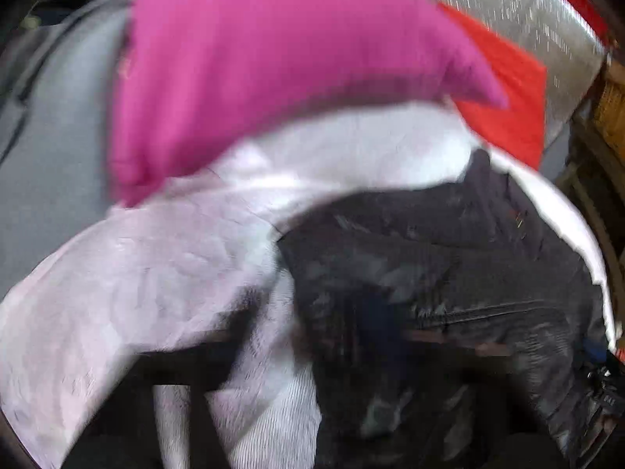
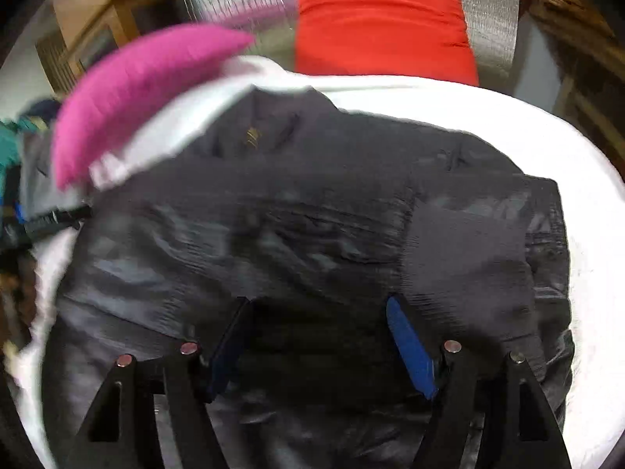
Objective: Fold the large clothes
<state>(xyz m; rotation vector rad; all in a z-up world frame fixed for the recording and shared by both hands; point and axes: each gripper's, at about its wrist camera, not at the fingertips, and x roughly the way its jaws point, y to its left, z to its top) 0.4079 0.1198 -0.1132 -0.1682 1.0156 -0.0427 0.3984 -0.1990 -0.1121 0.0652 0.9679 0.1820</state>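
Right wrist: right tongs (image 2: 320, 328) gape over black jacket (image 2: 312, 203); left tongs shut, perhaps on cloth.

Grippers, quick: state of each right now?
Left gripper: shut; fingers out of view, hold unclear.
Right gripper: open over the dark jacket, gripping nothing.

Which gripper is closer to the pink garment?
Left. The left gripper sits right beside the pink garment; the right gripper is over the black jacket, farther off.

no legible text, labels or numbers
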